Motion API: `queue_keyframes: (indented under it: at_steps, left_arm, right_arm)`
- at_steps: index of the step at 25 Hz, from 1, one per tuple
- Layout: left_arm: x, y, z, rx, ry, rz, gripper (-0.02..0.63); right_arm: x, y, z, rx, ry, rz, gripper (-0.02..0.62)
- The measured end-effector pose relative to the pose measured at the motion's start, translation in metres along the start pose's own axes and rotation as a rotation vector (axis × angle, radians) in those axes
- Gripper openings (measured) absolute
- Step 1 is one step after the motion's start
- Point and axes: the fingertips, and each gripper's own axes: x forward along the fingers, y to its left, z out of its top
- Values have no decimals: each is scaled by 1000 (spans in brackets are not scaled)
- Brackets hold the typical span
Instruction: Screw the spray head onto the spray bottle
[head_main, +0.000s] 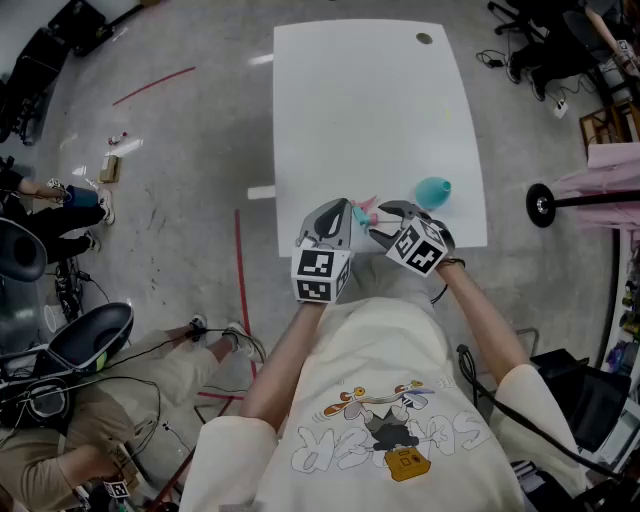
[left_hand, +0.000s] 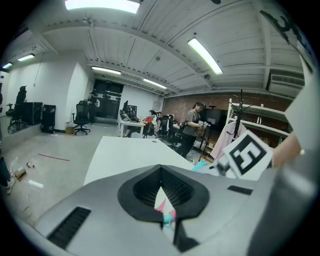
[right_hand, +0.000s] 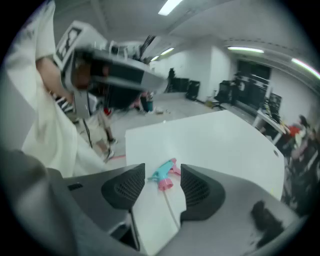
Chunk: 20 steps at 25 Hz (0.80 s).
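The right gripper (right_hand: 162, 170) is held with its jaws moderately apart and angled down over the spray head (right_hand: 165, 183), which lies on the table (head_main: 360, 100), apparently ready for pickup. The left gripper (left_hand: 161, 172) is fully closed and empty. The spray bottle (head_main: 433, 190) rests nearby.

The person wears a cream short-sleeved T-shirt (head_main: 330, 400) with a cartoon picture (head_main: 385, 425). A black band (head_main: 441, 292) is on the right wrist. The left gripper (head_main: 348, 208) and right gripper (head_main: 384, 212) are grey, each with a black-and-white cube (head_main: 320, 275).

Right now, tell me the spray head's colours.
Spray head: teal with a pink collar; best in the right gripper view.
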Motion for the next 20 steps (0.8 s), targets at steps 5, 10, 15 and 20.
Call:
queue_keyframes:
  at_steps: [5, 10, 15, 20]
  left_arm:
    - [-10, -5, -5, 3, 28, -43, 5]
    - [-17, -3, -17, -9, 45, -77, 5]
    - [-12, -6, -42, -104, 133, -159, 65]
    - [3, -11, -73, -427, 266, -332, 274]
  right_arm:
    - [56, -5, -41, -216, 308, 97, 209]
    - [71, -1, -56, -273, 406, 155, 204]
    - [66, 2, -39, -353, 308, 119, 149]
    - [15, -3, 30, -384, -9, -26, 147]
